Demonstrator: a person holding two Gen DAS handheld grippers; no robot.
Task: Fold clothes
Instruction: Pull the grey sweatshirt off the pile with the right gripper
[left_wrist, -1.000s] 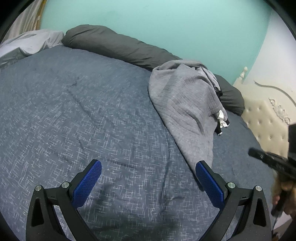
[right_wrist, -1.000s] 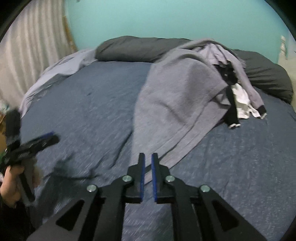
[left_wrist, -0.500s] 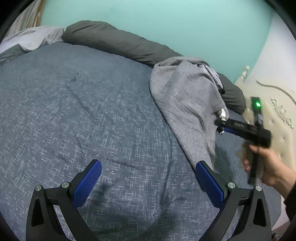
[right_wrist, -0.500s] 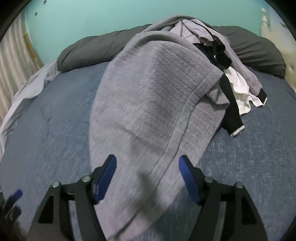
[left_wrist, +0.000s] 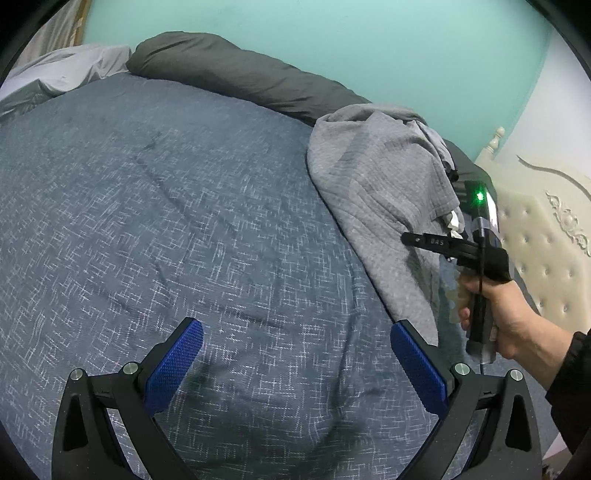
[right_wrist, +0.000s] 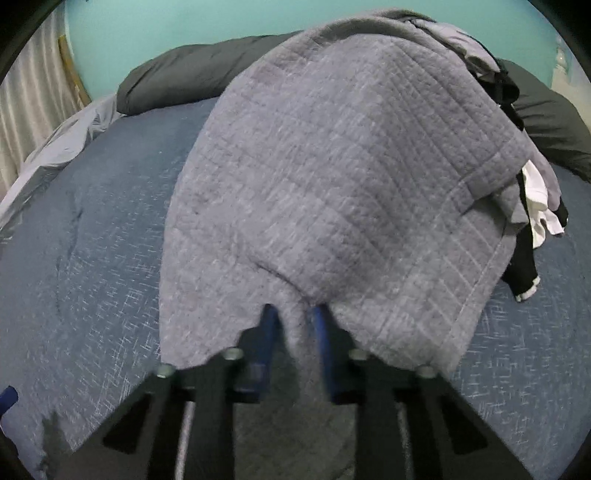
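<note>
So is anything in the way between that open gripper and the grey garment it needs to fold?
Nothing visible. The left gripper hangs open over bare blue bedcover, and the grey garment lies just beyond its right finger with only cover between. The right gripper has just been closing and now pinches that garment's lower edge.
</note>
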